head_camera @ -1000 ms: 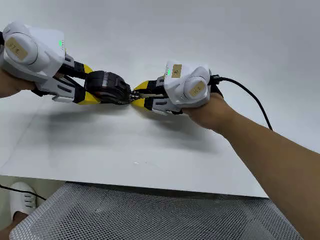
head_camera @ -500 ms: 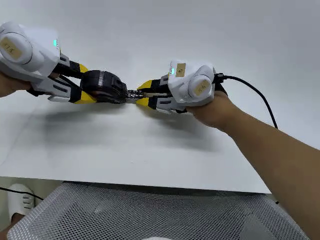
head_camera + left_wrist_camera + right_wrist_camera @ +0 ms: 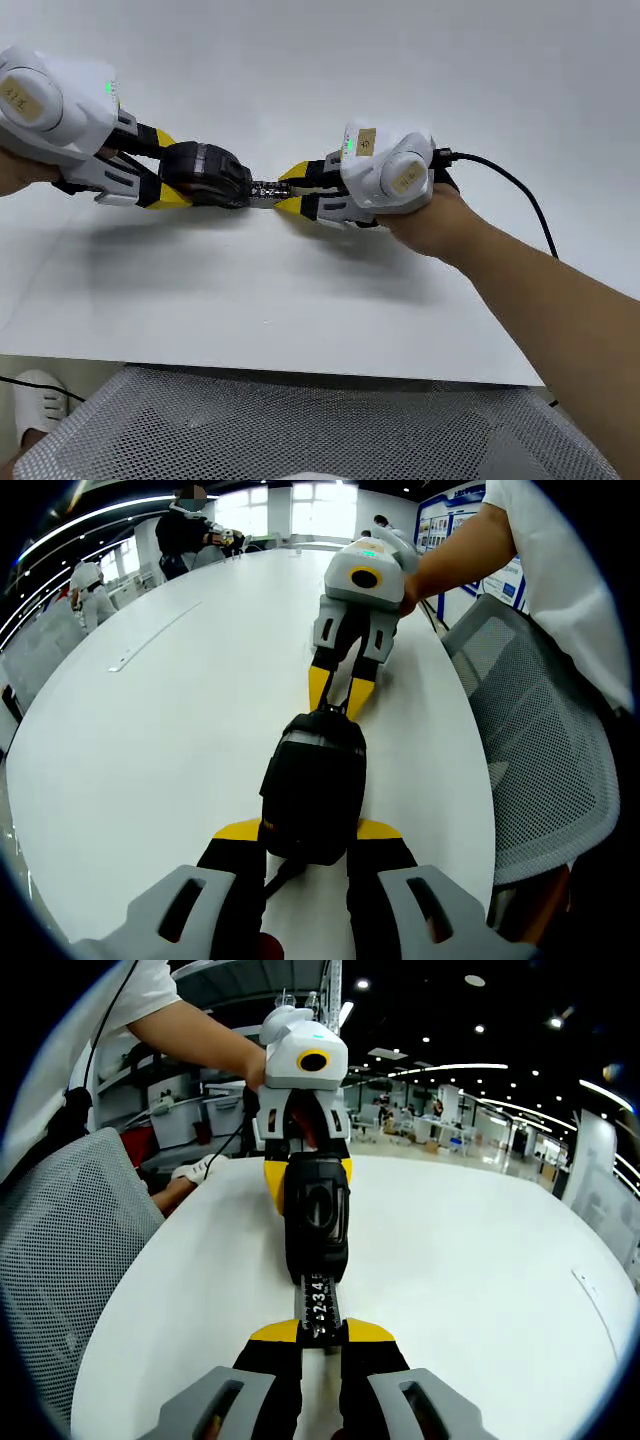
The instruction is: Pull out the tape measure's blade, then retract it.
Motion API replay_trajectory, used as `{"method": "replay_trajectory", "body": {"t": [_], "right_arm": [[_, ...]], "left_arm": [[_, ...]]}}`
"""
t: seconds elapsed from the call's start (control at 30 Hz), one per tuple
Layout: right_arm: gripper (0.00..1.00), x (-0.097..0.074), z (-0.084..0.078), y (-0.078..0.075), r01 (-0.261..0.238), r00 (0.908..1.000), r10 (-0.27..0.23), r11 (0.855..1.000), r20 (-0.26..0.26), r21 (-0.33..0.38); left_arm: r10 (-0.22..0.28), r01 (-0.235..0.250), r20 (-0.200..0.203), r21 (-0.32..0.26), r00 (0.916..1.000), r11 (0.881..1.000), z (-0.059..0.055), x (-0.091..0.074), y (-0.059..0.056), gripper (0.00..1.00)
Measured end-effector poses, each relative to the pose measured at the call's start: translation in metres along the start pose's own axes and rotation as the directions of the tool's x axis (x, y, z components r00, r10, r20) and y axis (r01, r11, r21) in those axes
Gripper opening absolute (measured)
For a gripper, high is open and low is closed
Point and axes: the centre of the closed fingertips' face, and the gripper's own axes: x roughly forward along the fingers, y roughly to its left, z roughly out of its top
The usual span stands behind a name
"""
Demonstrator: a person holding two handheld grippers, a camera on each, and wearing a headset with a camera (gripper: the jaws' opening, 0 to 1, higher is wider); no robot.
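A grey mesh chair [image 3: 300,430] is sitting just before my white surface [image 3: 250,300]; a white shoe [image 3: 38,392] is resting on the floor beneath it.

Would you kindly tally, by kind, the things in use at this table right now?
2 claws: left claw, right claw
1 tape measure
1 table
1 chair
1 cable
Total: 6

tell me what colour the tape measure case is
Black; the tape measure case shows best in the left gripper view.
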Motion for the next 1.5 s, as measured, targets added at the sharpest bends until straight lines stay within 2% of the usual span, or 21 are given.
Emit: {"method": "replay_trajectory", "body": {"t": [0.27,0.67,1.5], "right_arm": [[0.10,-0.011,-0.009,-0.001,0.012,0.9997,-0.012,1.000,-0.020,-0.023],[0.10,-0.030,-0.014,0.002,0.017,0.9992,-0.018,0.999,-0.036,-0.038],[0.09,-0.063,-0.035,0.001,0.033,0.9957,-0.036,0.999,-0.085,-0.036]], "left_arm": [[0.000,0.000,0.002,-0.001,1.0000,1.000,0.000,0.001,0.001,0.25],[0.001,-0.001,0.000,-0.001,1.0000,1.000,0.000,0.001,0.001,0.25],[0.001,-0.001,0.003,0.001,1.0000,1.000,0.000,0.002,0.001,0.25]]}}
